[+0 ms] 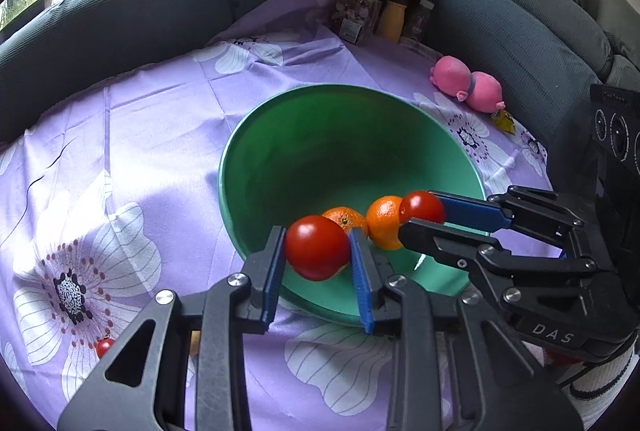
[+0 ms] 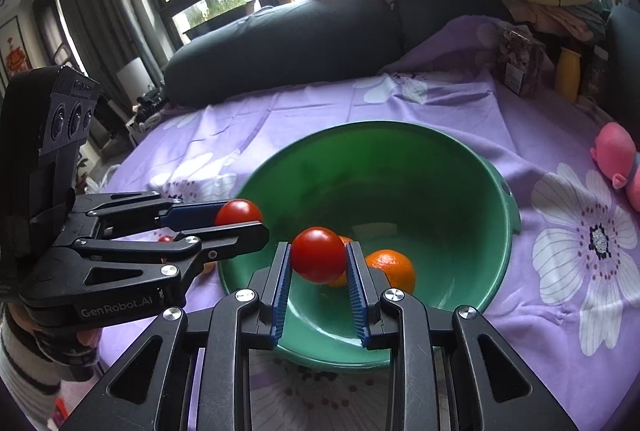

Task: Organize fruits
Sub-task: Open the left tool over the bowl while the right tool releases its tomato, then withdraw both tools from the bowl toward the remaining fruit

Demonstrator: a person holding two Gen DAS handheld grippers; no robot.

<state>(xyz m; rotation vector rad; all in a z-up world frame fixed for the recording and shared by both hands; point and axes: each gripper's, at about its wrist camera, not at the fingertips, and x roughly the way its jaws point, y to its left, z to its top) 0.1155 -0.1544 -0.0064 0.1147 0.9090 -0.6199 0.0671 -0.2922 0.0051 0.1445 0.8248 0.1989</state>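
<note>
Two oranges (image 1: 386,221) already lie in the bottom of the green bowl (image 1: 280,119), which sits near the middle of the purple flowered cloth (image 1: 140,119) that covers the carrying surface — whether a counter or a bed lies under it I cannot tell. Each claw is clenched on a tomato: the left claw (image 1: 318,249) grips one (image 1: 317,246) just over the bowl's near rim, and the right claw (image 2: 319,261) grips another (image 2: 318,259) above the bowl's near side. Neither tomato has been let go yet, so both drops are still to do. At least one more small tomato (image 1: 105,346) lies on the cloth toward its near-left corner, well apart from the bowl, and an orange-toned thing beside it is mostly hidden behind the left claw — probably fruit still to collect. By my reckoning the job is past halfway: two in, two about to go in, a little left outside.
</note>
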